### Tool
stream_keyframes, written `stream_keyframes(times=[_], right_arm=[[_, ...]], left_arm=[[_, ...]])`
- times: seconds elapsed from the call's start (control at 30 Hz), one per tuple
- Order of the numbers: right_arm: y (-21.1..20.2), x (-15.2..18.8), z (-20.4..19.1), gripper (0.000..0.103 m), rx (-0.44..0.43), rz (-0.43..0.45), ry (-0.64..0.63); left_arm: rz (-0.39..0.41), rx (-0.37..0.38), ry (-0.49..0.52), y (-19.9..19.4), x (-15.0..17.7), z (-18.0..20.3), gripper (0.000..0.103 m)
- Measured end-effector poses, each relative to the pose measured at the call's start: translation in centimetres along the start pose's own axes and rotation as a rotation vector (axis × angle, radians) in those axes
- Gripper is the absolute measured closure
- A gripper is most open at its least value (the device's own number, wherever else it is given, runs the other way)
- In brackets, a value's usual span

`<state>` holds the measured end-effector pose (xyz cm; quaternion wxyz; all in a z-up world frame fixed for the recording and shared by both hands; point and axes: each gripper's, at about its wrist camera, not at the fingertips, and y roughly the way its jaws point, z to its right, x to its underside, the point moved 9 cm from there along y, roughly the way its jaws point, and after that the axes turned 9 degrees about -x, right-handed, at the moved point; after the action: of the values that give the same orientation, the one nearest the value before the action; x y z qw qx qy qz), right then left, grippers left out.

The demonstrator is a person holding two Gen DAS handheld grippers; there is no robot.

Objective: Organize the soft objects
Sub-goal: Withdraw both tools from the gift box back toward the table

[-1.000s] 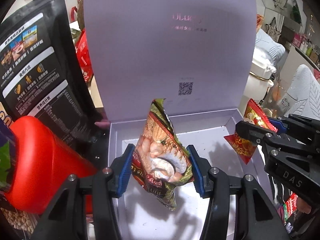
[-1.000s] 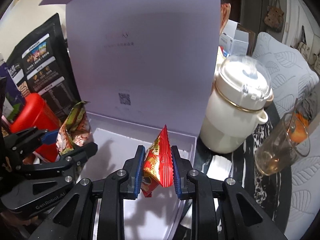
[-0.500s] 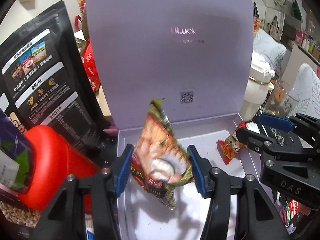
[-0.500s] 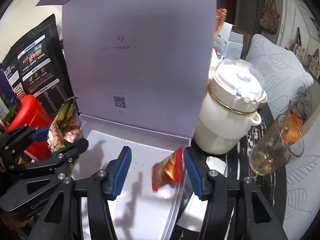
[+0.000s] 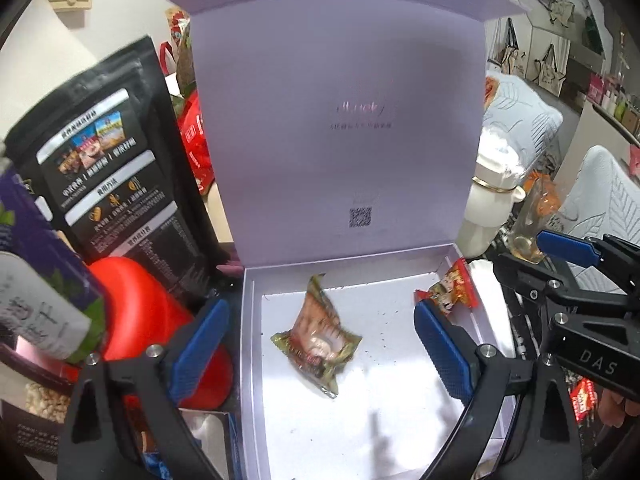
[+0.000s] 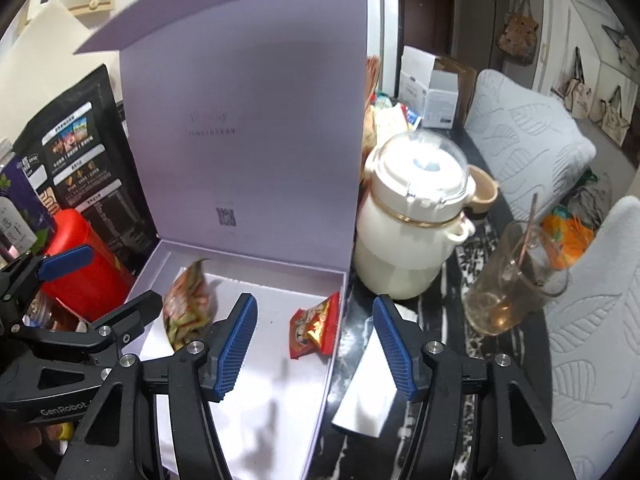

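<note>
left wrist view: both the left gripper (image 5: 320,344) and right gripper (image 6: 316,342) are opening with nothing between their jaws, so the green-brown foil snack packet (image 5: 318,338) and red foil snack packet (image 6: 314,326) lie loose ahead of them in the lilac cardboard gift box (image 5: 250,360).

Two snack packets inside the open lilac box

The green-and-brown snack packet (image 5: 320,340), crinkled foil printed with food, is blurred above or on the white floor of the lilac box (image 5: 250,320), left of centre, one pointed end towards the raised lid. The smaller red snack packet (image 6: 316,326), with gold print, sits tilted against the box's right wall near the back corner. The two packets are well apart, neither touched by anything.
</note>
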<state>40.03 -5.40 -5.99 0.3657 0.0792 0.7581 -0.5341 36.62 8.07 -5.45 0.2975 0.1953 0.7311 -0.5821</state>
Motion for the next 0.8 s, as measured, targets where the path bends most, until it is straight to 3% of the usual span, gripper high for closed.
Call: stream_keyframes(times=[0.33, 0.63, 0.8], right_arm=[[-5.4, -2.1, -1.2, 0.043, -0.002, 0.088, -0.02], [-13.6, -4.8, -2.6, 0.043, 0.007, 0.22, -0.05], [-18.3, -5.3, -3.8, 0.037, 0.018, 0.297, -0.09]], left_arm=[[0.116, 0.004, -0.009, -6.6, -2.8, -0.7, 0.008], [0.269, -0.005, -0.026, -15.1, -5.7, -2.1, 0.008], [0.349, -0.022, -0.021, -19.3, -6.3, -2.7, 0.008]])
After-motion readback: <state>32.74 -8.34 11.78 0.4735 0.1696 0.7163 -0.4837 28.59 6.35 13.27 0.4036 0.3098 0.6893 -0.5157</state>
